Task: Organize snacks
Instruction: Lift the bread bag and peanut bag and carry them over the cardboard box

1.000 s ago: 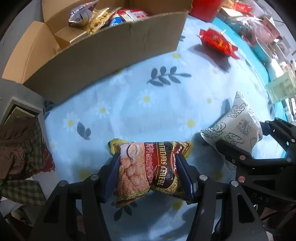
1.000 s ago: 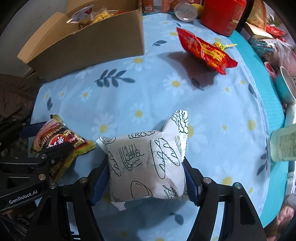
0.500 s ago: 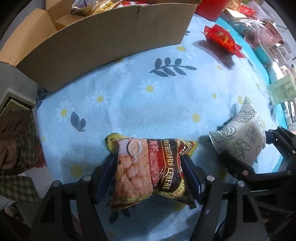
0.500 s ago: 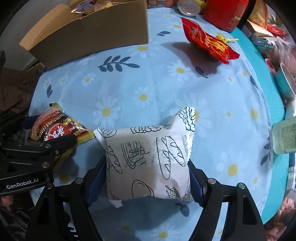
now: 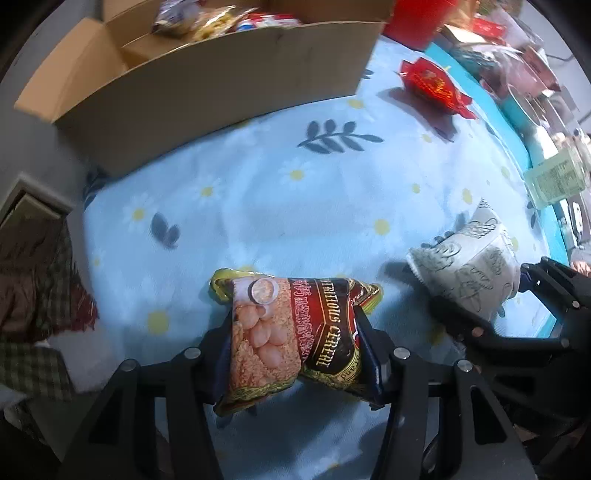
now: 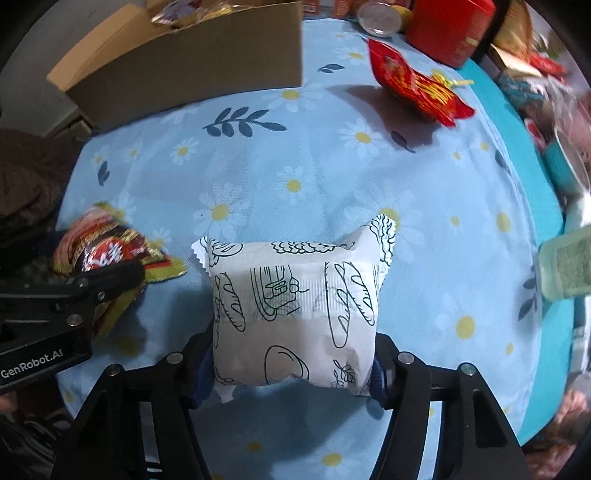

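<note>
My left gripper [image 5: 295,350] is shut on a brown and red cereal snack bag [image 5: 291,332], held just above the blue daisy tablecloth [image 5: 295,206]. My right gripper [image 6: 293,362] is shut on a white bread packet with black line drawings [image 6: 295,306]. The bread packet also shows at the right of the left wrist view [image 5: 469,266], and the cereal bag at the left of the right wrist view [image 6: 107,251]. An open cardboard box [image 5: 207,85] holding several snacks stands at the far left of the table. A red snack bag [image 6: 417,88] lies at the far right.
A red tin [image 6: 450,29] and a clear lid [image 6: 378,16] stand beyond the red bag. Cluttered packets and a teal bowl [image 6: 561,166] line the right edge. A green-labelled carton [image 6: 569,266] sits at the right. Checked cloth [image 5: 33,314] hangs off the table's left.
Both grippers, each still holding its packet, have moved forward toward the cardboard box, which now looks nearer and larger in both views.
</note>
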`<state>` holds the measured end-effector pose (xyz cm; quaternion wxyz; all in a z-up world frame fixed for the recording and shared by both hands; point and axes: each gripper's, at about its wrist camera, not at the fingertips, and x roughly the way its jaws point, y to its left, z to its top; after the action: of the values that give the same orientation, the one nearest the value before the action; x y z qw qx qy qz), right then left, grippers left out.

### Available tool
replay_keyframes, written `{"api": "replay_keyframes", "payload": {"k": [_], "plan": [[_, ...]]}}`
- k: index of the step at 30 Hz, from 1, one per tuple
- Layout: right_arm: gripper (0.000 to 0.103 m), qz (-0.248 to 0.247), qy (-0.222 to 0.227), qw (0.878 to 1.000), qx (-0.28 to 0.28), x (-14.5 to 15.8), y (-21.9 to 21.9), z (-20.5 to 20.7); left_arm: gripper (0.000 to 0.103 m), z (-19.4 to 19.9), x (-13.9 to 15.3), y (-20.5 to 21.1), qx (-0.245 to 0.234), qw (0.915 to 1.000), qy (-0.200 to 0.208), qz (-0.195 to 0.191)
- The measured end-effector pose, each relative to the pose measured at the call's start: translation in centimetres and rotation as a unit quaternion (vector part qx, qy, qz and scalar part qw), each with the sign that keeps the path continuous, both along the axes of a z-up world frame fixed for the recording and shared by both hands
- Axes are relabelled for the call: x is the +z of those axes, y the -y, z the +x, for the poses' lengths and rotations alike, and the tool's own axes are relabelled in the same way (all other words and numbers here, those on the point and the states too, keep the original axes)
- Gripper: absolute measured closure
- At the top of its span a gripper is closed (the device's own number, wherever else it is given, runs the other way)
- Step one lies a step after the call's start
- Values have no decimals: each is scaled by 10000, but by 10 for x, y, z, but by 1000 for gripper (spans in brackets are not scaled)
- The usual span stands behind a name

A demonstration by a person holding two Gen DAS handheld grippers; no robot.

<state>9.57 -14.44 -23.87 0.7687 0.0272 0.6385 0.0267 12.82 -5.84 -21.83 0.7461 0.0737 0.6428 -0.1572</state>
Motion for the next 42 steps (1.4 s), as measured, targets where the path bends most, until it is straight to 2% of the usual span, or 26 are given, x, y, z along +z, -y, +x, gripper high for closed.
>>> {"api": "replay_keyframes", "payload": {"k": [8,13,18,25,27,32,42], "plan": [[40,331,-77,9994,18,4,13,-3,48,-18,9,-23,333,9992,-18,-218],[40,302,-9,9993,224,9,-13,-3,49,-31,19,-36,378,9982,83,-455],[40,282,83,9989,361,16,-21,-2,49,-42,30,-49,418,9964,223,-706],[40,386,313,9986,153,44,-29,-23,49,-44,51,-62,362,9949,514,-784],[40,403,392,9984,103,57,-15,-31,49,-42,56,-62,363,9944,573,-808],[40,441,609,9972,42,80,-18,-34,49,-39,82,-64,386,9913,873,-906],[40,576,1051,9924,287,138,-10,-3,49,-19,141,-66,744,9803,1512,-1033]]}}
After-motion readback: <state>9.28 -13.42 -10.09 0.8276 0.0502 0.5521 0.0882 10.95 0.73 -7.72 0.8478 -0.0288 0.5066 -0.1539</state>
